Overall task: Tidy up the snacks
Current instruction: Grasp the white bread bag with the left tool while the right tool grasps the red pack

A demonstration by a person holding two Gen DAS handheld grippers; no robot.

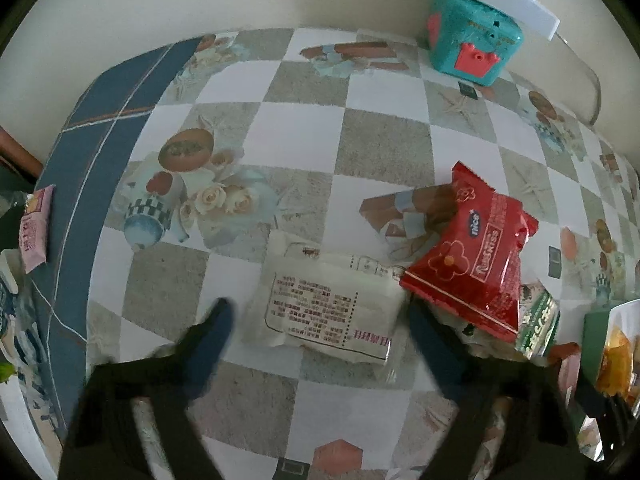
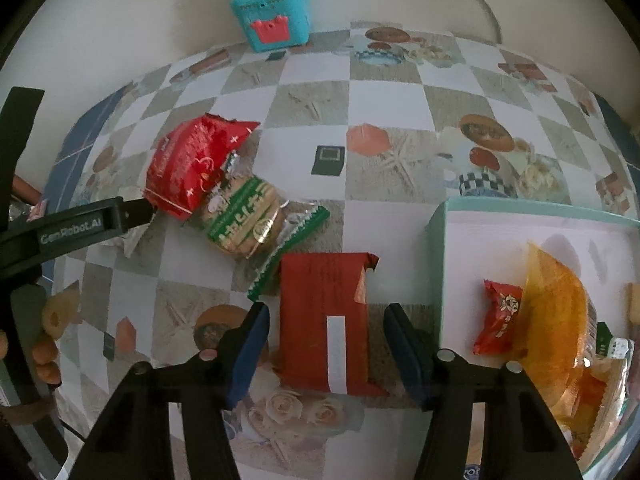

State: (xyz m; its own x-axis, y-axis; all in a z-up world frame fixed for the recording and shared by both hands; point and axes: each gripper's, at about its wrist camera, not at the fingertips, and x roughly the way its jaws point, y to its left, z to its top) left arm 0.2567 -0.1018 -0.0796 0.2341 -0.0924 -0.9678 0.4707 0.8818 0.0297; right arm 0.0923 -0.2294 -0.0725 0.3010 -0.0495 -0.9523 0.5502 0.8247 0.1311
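Observation:
My left gripper (image 1: 320,320) is open, its fingers on either side of a white snack packet (image 1: 328,308) lying label-side up on the table. A red snack bag (image 1: 476,256) lies just right of it, over a green-striped biscuit pack (image 1: 538,322). My right gripper (image 2: 326,340) is open, its fingers on either side of a flat red packet (image 2: 326,316) with a white strip. The red bag (image 2: 192,164) and green-striped biscuit pack (image 2: 248,216) lie to its upper left. The left gripper's finger (image 2: 120,216) reaches in from the left beside the red bag.
A white box with a mint rim (image 2: 444,240) at the right holds several snacks, among them an orange pack (image 2: 556,320) and a small red candy pack (image 2: 498,316). A teal toy box (image 2: 276,8) stands at the wall. A pink packet (image 1: 34,228) lies at the table's left edge.

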